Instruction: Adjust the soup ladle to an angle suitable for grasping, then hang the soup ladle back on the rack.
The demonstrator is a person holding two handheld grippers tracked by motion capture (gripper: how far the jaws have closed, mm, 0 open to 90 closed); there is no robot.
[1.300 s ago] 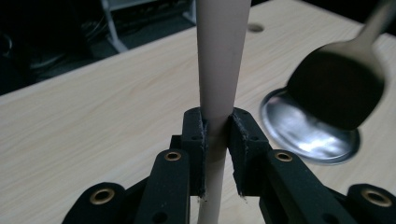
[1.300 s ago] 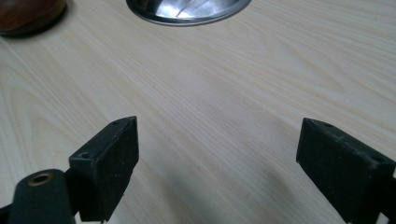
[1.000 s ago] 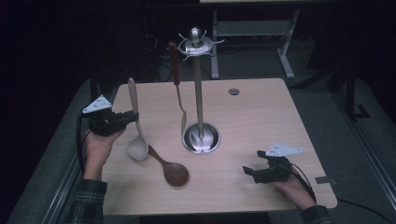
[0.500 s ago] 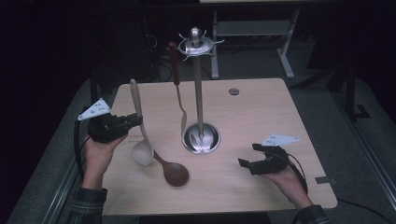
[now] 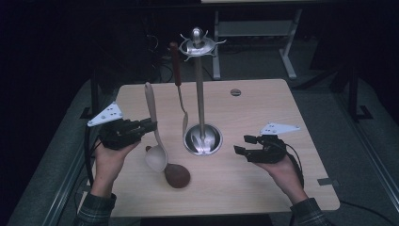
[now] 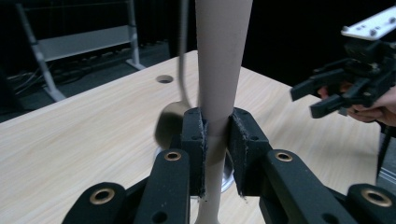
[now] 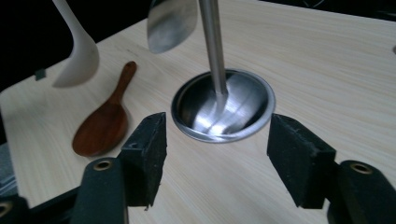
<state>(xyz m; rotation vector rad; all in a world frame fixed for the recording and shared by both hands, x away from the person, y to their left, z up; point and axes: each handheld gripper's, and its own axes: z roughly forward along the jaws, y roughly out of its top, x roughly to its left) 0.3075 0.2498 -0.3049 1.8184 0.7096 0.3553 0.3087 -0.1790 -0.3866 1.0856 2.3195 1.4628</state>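
My left gripper (image 5: 149,126) is shut on the handle of a pale beige spoon (image 5: 156,157), which stands nearly upright with its bowl low over the table. In the left gripper view both pads clamp the handle (image 6: 219,70). A dark wooden spoon (image 5: 177,175) lies flat beside it. A metal utensil stand (image 5: 201,94) rises from its round base (image 7: 223,106), and a brown-handled metal utensil (image 5: 179,75) hangs from it. My right gripper (image 5: 241,145), right of the base, is open; its jaws have just been closing with nothing between them (image 7: 215,154).
The wooden table (image 5: 263,103) has a small round hole (image 5: 235,92) near its far edge. Dark floor and a metal frame (image 5: 254,33) lie beyond the table. The person's hands hold both grippers near the front edge.
The left gripper has carried the beige spoon to the right, closer to the stand and the wooden spoon. The right gripper has risen and shifted slightly toward the stand.
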